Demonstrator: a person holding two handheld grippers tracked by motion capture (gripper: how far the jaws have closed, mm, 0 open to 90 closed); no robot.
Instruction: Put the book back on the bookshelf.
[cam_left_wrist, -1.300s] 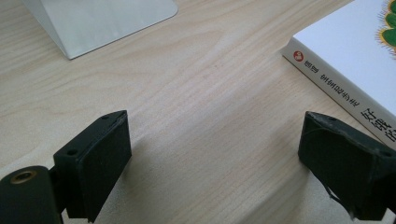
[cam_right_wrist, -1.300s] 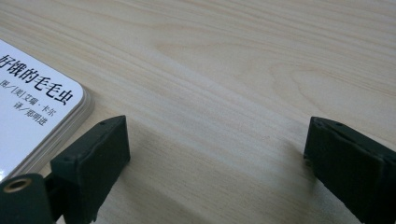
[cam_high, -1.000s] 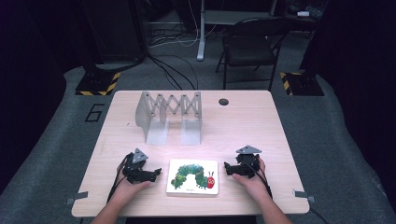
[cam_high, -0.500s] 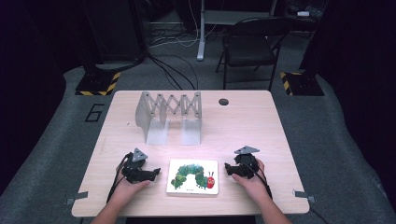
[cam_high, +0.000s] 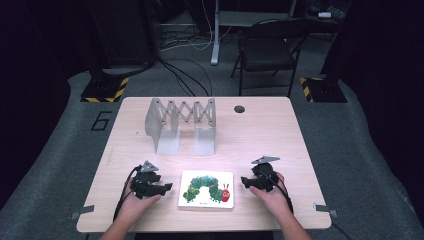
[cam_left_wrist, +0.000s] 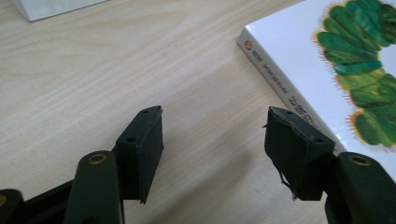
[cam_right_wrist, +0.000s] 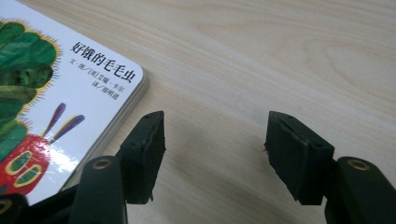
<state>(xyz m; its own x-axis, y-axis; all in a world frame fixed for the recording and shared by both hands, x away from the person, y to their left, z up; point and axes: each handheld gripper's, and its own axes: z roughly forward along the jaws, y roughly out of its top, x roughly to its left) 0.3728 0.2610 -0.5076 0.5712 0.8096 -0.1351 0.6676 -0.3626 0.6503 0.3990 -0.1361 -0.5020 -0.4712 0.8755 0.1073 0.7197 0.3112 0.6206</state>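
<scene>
A: Largest first. We've got a light wood-grain table (cam_high: 280, 130), round grommet hole (cam_high: 239, 109) near the far edge. Dark grey floor around it, with a painted "6" (cam_high: 101, 120) left of the table. Black folding chair (cam_high: 265, 47) and loose cables behind; yellow-black striped blocks (cam_high: 106, 89) at both sides.

B: On the table?

A: Grey metal expanding rack (cam_high: 180, 122), scissor-link top, standing at the far left-centre. Then the picture book (cam_high: 206, 189), flat at the near edge, between both grippers, cover up: green caterpillar, red head.

B: Any readable text?

A: In the right gripper view we read the title (cam_right_wrist: 103, 63) "好饿的毛毛虫". The smaller lines under it are too fine to make out. The spine print (cam_left_wrist: 280, 88) in the left gripper view is blurred; there's a red round logo at its end.

B: Jaws?

A: Left gripper (cam_high: 159, 189): jaws spread wide, nothing between them, just beside the book's spine edge; we can't tell if one pad touches it. Right gripper (cam_high: 245, 181): jaws also apart and empty, near the book's rounded corner. Both views cut the book off at the frame.
</scene>
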